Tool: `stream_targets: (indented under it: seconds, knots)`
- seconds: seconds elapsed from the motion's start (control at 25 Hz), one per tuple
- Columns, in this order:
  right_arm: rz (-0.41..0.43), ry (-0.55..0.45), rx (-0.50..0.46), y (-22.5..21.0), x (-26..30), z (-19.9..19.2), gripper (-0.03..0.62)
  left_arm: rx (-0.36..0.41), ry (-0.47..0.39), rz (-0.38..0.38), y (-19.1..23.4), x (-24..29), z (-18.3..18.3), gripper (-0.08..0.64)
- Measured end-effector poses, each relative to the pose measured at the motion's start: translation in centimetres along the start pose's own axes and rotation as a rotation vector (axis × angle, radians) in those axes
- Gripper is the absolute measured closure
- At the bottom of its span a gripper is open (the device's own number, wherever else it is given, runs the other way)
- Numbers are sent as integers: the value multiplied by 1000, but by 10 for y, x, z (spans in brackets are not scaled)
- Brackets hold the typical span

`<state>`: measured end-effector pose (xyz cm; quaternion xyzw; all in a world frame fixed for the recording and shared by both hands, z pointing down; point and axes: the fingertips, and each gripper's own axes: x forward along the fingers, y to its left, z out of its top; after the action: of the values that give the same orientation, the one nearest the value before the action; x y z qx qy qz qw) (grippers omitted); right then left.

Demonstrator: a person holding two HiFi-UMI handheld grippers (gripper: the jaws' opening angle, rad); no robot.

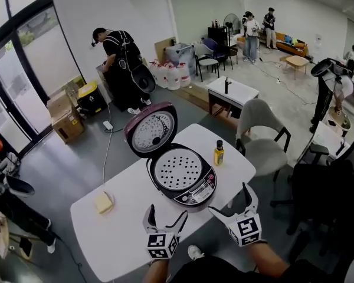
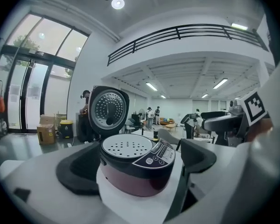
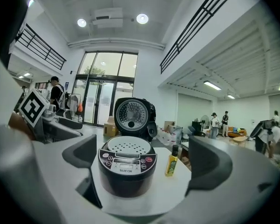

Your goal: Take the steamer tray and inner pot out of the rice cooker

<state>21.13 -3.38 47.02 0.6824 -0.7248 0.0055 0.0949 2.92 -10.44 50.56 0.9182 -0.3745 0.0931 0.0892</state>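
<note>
Rice cooker (image 1: 182, 178) on the white table (image 1: 130, 229), its lid (image 1: 152, 131) tilted back and open; we see the perforated steamer tray (image 1: 177, 170) seated in the cooker's mouth, covering the inner pot, which no view shows; left gripper (image 1: 165, 212) and right gripper (image 1: 231, 200) are held off the near side of the cooker, both pointing towards it; in each gripper view we find the jaws wide apart and holding nothing, the cooker framed between them but untouched; a small yellow bottle (image 1: 219, 152) stands just right of the cooker; a pale yellow block (image 1: 103, 203) lies well to its left.
</note>
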Motion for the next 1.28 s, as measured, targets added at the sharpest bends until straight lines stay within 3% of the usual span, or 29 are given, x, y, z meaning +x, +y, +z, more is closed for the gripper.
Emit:
stream_targets:
  seconds: [0.52, 0.76, 1.0, 1.28]
  knots:
    - [109, 62, -93, -27, 113, 4, 8, 5, 109, 68, 58, 70, -3, 29]
    - [247, 134, -163, -29, 174, -12, 8, 25, 145, 128, 83, 111, 0, 31]
    - [376, 222, -267, -38, 241, -33, 15, 59, 244, 199, 105, 151, -9, 37]
    - [511, 352, -332, -37, 299, -79, 146, 62, 373, 245, 123, 187, -44, 106]
